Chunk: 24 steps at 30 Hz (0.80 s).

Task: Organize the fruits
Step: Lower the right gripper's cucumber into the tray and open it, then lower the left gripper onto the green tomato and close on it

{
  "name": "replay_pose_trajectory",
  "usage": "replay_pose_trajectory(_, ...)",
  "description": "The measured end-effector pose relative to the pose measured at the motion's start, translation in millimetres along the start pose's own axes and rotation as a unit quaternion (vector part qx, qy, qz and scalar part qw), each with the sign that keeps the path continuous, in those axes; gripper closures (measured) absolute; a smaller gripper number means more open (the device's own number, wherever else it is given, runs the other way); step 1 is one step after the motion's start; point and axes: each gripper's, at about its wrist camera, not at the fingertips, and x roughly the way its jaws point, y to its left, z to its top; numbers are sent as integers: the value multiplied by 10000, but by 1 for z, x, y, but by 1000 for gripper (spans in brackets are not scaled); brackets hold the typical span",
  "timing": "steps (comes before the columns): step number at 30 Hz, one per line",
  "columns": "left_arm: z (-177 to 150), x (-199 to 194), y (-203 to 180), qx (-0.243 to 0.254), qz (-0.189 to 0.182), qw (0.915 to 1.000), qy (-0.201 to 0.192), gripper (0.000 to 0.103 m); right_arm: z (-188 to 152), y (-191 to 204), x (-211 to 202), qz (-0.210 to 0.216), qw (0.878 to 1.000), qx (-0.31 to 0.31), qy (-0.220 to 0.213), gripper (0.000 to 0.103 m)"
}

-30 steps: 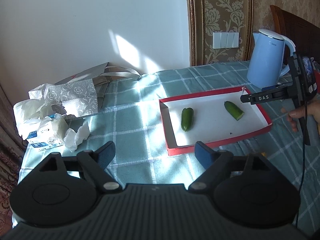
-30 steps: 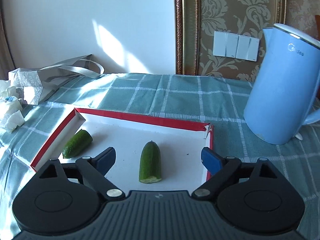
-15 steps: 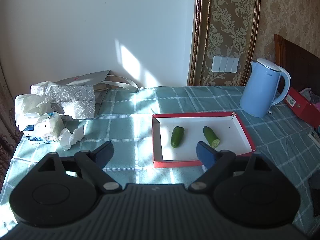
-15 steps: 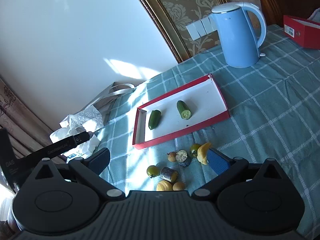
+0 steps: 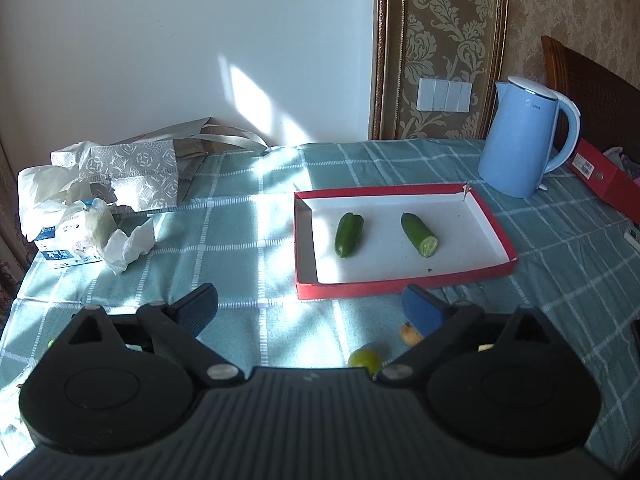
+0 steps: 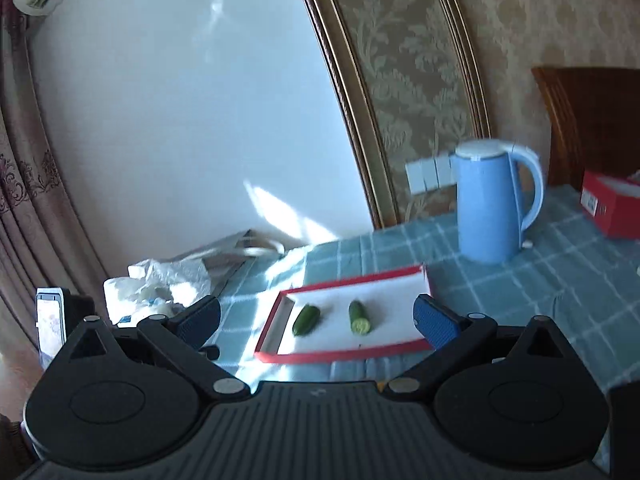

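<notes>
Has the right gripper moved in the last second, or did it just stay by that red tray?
Yes. The right gripper has pulled back and risen: the red tray and its two cucumber halves look far smaller and farther off than before.

Two cucumber pieces (image 5: 349,235) (image 5: 419,234) lie side by side, apart, in the tray (image 5: 404,279). The kettle (image 5: 520,148) stands behind its right corner; tissues (image 5: 86,232) lie far left.
</notes>
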Motion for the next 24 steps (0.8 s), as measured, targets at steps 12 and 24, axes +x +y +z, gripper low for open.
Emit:
replay_pose_trajectory(12,-23,74,-23,291,-85,9963,803,0,-43,-21,77,-626,9843,-1186,1146,0)
replay_pose_trajectory(24,-14,123,-36,-3,176,9879,1542,7,-56,-33,80,-633,9843,-936,1357,0)
